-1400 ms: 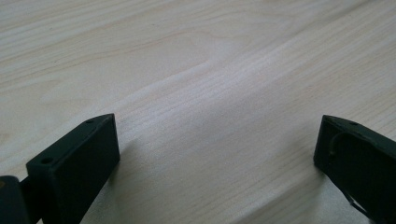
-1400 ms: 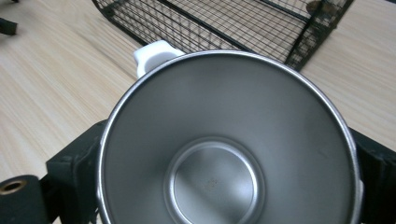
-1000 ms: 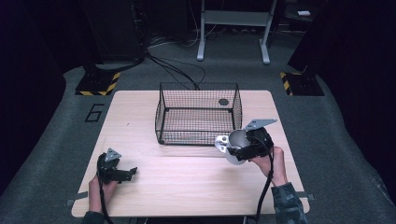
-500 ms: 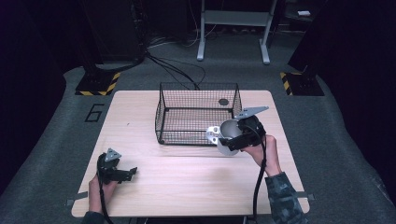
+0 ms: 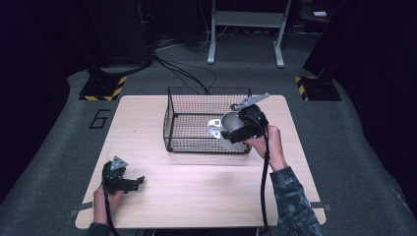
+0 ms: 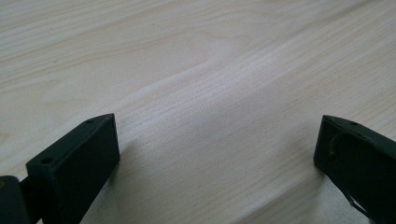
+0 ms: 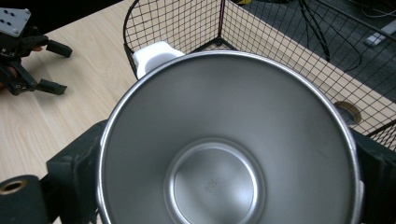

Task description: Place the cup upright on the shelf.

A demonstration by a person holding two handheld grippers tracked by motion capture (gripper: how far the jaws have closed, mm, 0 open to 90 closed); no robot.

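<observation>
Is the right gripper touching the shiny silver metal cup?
Touching. In the right gripper view, the black jaws of the right gripper press against both sides of the shiny silver metal cup, holding it up by the black wire basket.

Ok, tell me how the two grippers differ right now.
The left gripper is open with nothing between its jaws; the right gripper is shut on a steel cup. The left rests low on the table near the person's edge; the right is raised at the wire basket. Both are black, hand-held and trail a cable.
</observation>
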